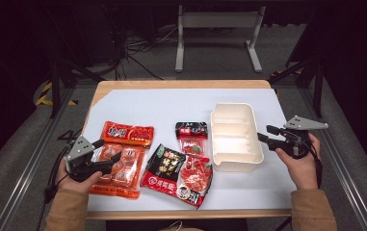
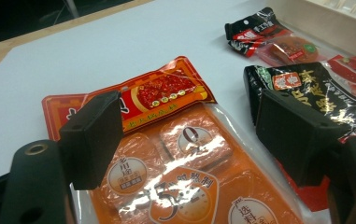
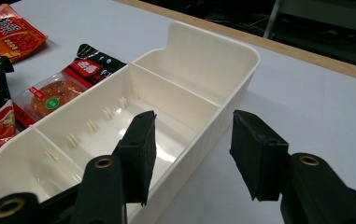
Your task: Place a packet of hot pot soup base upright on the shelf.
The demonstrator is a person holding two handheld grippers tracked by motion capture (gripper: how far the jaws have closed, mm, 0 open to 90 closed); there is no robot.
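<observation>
Nothing packed yet: white bin (image 1: pixel 236 137) sits empty, left gripper (image 1: pixel 108 150) spread over the orange packet (image 1: pixel 118 166), right gripper (image 1: pixel 264 134) spread astride the bin's wall

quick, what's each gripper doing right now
Left gripper: open, holding nothing, jaws over the orange packet.
Right gripper: open, holding nothing, jaws either side of the white bin's wall.

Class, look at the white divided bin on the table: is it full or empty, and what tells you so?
Empty. The white bin shows bare compartment floors in the high view and the right gripper view, and all the food packets lie outside it.
</observation>
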